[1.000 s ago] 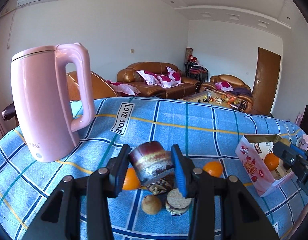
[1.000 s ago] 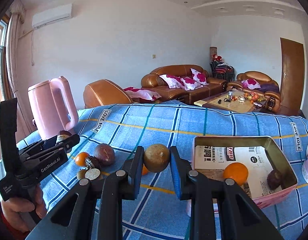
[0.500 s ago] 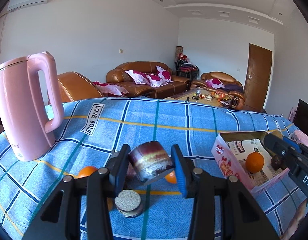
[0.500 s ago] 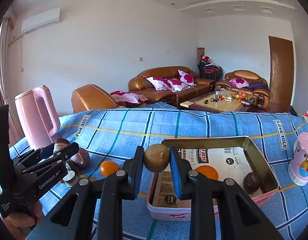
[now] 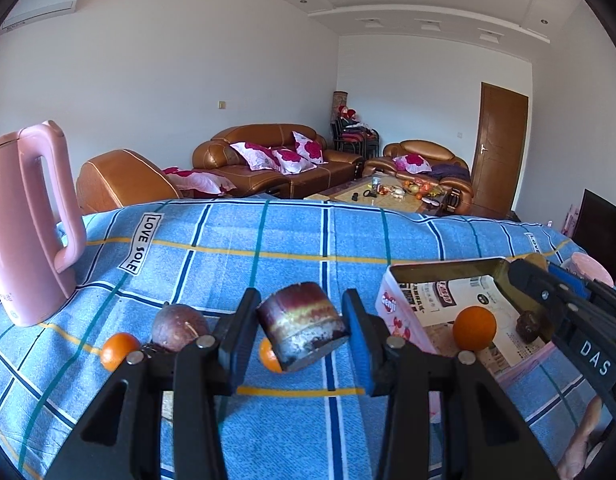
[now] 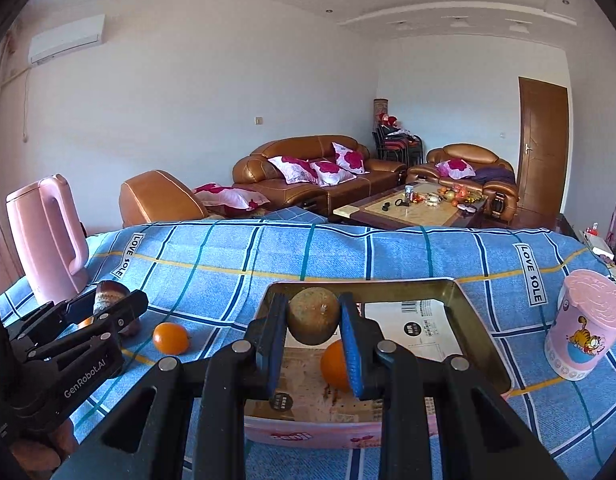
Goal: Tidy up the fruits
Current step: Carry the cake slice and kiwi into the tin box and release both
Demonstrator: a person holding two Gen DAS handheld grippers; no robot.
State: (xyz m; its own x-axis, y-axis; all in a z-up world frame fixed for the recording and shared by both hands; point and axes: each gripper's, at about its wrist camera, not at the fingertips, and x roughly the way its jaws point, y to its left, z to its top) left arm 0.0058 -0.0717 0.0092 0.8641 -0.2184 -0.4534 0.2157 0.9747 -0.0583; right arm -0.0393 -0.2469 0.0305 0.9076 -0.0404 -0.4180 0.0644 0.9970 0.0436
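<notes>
My left gripper [image 5: 300, 330] is shut on a cut dark-red fruit piece [image 5: 302, 326] with a yellow band, held above the blue checked cloth [image 5: 236, 248]. A purple passion fruit [image 5: 179, 326] and two oranges [image 5: 118, 351] lie just behind it. To the right stands the pink box [image 5: 399, 314], holding an orange [image 5: 473, 328] and a small dark fruit [image 5: 527, 326]. My right gripper [image 6: 313, 320] is shut on a round brown fruit [image 6: 313, 314] above the box's [image 6: 480, 330] near half, over the orange [image 6: 335, 366]. The left gripper [image 6: 112, 301] shows at left, a loose orange [image 6: 170, 338] beside it.
A tall pink kettle [image 5: 26, 232] stands at the table's left end. A pink cartoon cup [image 6: 585, 336] stands right of the box. Brown sofas and a cluttered coffee table [image 6: 411, 208] lie beyond the far table edge.
Both grippers have moved right along the table with their fruits. The brown fruit now hangs over the box instead of left of it. The kettle has slid leftward in both views.
</notes>
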